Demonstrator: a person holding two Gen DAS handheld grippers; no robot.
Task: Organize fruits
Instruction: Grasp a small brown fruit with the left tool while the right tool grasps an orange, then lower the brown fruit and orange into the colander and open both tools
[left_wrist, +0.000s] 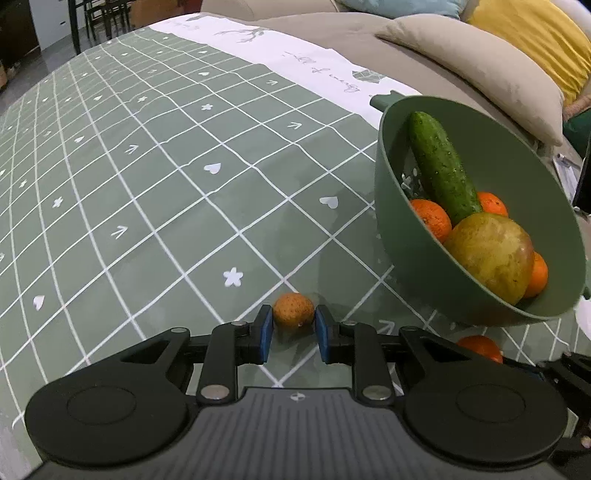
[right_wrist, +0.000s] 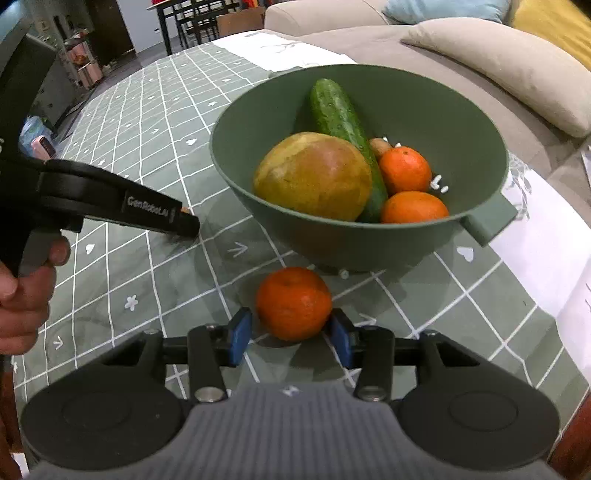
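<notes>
A green bowl (left_wrist: 413, 236) (right_wrist: 476, 110) stands on the checked table and holds a cucumber (left_wrist: 439, 166) (right_wrist: 340, 110), a large yellow-green fruit (left_wrist: 487, 254) (right_wrist: 314, 173) and several tangerines (right_wrist: 404, 168). My left gripper (left_wrist: 293, 321) has its blue pads on both sides of a small brown fruit (left_wrist: 293, 309) lying on the table, touching or nearly touching it. My right gripper (right_wrist: 291, 328) is open around a loose tangerine (right_wrist: 293, 301) on the table just in front of the bowl; a gap shows at the left pad. The left gripper also shows in the right wrist view (right_wrist: 184, 221).
The table wears a green checked cloth (left_wrist: 147, 166) with a white border strip (left_wrist: 295, 55). A beige sofa with cushions (right_wrist: 498, 62) runs along the far right edge. Dark chairs (right_wrist: 199, 18) stand at the back. The loose tangerine also shows in the left wrist view (left_wrist: 480, 347).
</notes>
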